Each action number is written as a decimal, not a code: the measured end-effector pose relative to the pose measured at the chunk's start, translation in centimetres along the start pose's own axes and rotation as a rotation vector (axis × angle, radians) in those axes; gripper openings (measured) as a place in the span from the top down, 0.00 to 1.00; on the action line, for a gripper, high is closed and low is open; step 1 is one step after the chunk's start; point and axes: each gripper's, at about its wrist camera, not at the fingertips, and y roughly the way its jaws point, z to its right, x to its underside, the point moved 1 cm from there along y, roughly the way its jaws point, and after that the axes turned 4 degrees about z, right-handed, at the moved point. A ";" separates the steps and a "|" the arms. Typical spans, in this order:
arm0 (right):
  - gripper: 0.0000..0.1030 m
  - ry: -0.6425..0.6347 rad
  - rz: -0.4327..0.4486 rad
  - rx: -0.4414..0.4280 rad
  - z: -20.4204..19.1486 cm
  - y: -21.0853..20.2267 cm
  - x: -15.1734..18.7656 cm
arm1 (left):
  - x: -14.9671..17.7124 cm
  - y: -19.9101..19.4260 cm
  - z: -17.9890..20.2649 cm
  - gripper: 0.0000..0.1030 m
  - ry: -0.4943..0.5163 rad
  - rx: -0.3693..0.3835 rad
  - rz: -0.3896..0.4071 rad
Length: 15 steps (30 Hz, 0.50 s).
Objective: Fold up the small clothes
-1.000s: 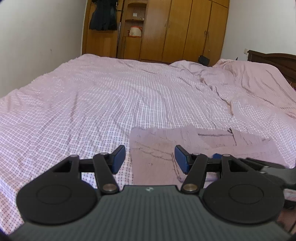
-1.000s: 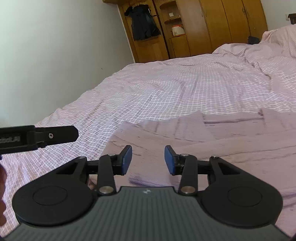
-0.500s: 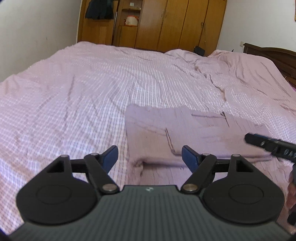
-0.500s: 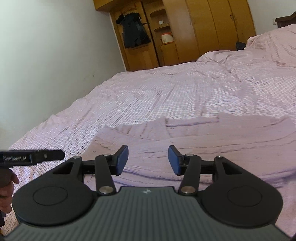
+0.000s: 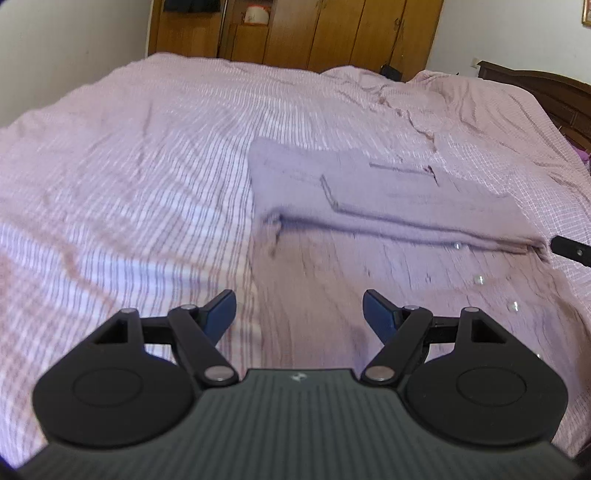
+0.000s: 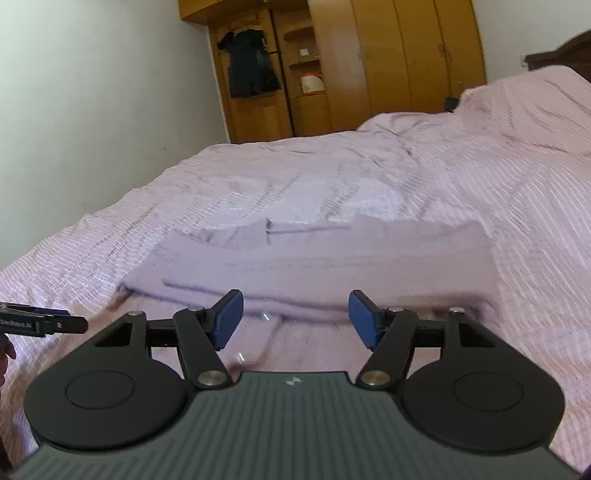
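A mauve garment (image 5: 388, 221) lies flat on the bed with its far part folded over towards me, the fold edge running across it. It also shows in the right wrist view (image 6: 332, 266). My left gripper (image 5: 299, 314) is open and empty above the garment's near left part. My right gripper (image 6: 295, 317) is open and empty above the garment's near edge. Small shiny buttons (image 5: 479, 279) show on the lower layer. The tip of the right gripper (image 5: 572, 251) shows at the right edge of the left wrist view; the left gripper's tip (image 6: 44, 323) shows at the left of the right wrist view.
The bed is covered by a pink checked sheet (image 5: 129, 184), rumpled towards the far right. A wooden wardrobe (image 5: 332, 33) stands behind the bed and a dark headboard (image 5: 546, 88) is at the right. A white wall (image 6: 92, 110) runs along the left side.
Both grippers have pulled back and risen from the garment and opened wider. The garment's folded part now lies released, farther ahead in both views.
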 end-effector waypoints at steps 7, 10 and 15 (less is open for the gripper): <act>0.31 0.098 0.007 0.052 4.5 -5.4 2.4 | 2.7 -1.6 -0.9 0.26 -0.069 0.050 -0.044; 0.27 0.162 0.018 0.069 7.0 -7.7 3.5 | 3.7 -2.5 -1.0 0.26 -0.081 0.061 -0.044; 0.26 0.259 0.005 0.082 10.7 -10.2 5.6 | 5.8 -4.0 -1.0 0.26 -0.090 0.086 -0.042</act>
